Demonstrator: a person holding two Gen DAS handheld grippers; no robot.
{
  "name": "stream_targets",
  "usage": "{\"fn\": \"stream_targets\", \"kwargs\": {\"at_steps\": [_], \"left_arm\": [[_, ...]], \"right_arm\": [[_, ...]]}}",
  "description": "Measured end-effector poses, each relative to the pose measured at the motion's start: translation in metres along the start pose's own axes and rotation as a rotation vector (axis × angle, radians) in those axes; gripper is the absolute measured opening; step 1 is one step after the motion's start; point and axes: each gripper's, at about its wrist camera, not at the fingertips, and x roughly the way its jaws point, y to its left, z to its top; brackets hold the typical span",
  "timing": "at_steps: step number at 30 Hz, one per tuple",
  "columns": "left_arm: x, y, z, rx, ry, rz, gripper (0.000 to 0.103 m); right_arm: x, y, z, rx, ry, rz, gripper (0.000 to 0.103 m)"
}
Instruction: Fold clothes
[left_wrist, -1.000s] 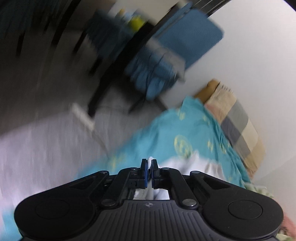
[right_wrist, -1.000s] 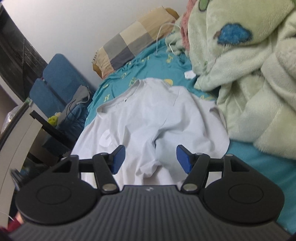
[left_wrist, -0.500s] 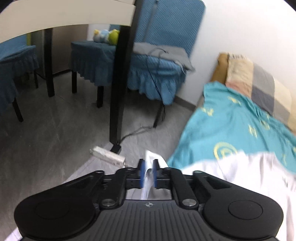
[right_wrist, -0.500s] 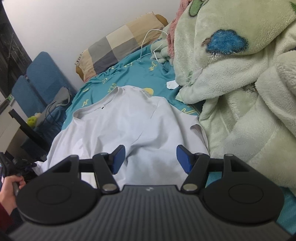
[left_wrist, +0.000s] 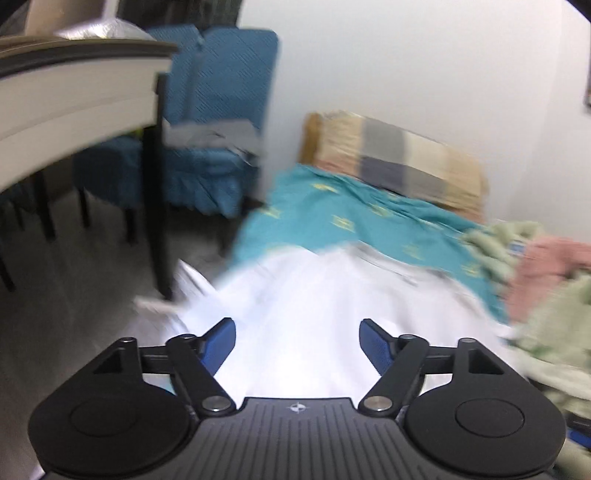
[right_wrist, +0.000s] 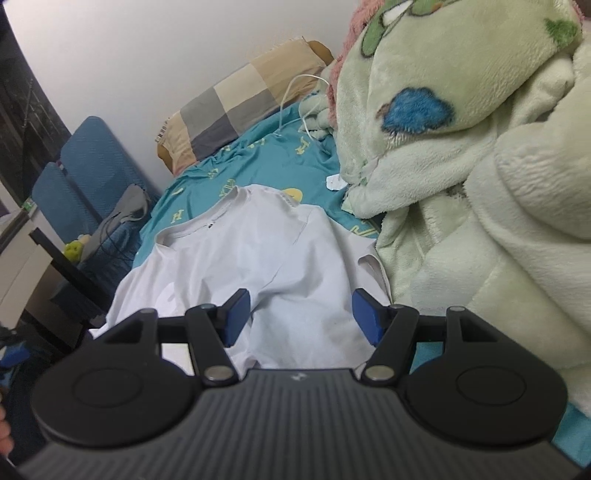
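Note:
A white T-shirt lies spread on the teal bed sheet, collar toward the pillow. It also shows, blurred, in the left wrist view. My left gripper is open and empty, hovering over the shirt near the bed's left edge. My right gripper is open and empty, above the shirt's lower part. One shirt edge hangs off the bed at the left.
A pale green fleece blanket is piled along the bed's right side. A checked pillow lies at the head. Blue chairs and a table with a black leg stand left of the bed. A white cable lies near the pillow.
My left gripper was shut on a shirt edge; it has let go, opened, and swung right toward the bed. The right gripper stayed open and shifted only slightly.

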Motion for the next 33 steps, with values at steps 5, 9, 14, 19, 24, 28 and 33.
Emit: {"fn": "stream_targets", "kwargs": {"at_steps": [5,9,14,19,24,28,33], "left_arm": [[-0.045,-0.048,-0.041,0.004,0.068,-0.113,0.086],[-0.06,-0.069,-0.078,0.083,0.049,-0.138,0.103],[-0.047,-0.066,-0.107,0.187,0.008,-0.096,0.103],[-0.013,-0.049,-0.119,0.18,0.067,-0.087,0.103],[0.009,-0.046,-0.114,0.138,0.083,-0.131,0.103],[0.018,-0.047,-0.113,0.148,0.075,-0.135,0.103],[0.03,-0.041,-0.108,0.107,0.087,-0.134,0.103]], "right_arm": [[-0.012,-0.003,0.004,-0.007,0.004,0.035,0.06],[-0.016,-0.007,0.011,-0.025,-0.014,0.026,0.06],[-0.002,-0.013,0.025,-0.068,-0.018,-0.015,0.06],[0.046,-0.015,0.031,-0.173,0.044,-0.069,0.06],[0.089,-0.024,0.025,-0.24,0.091,-0.147,0.047],[0.113,-0.022,0.009,-0.345,0.131,-0.217,0.026],[0.106,-0.009,0.011,-0.397,0.042,-0.273,0.007]]}}
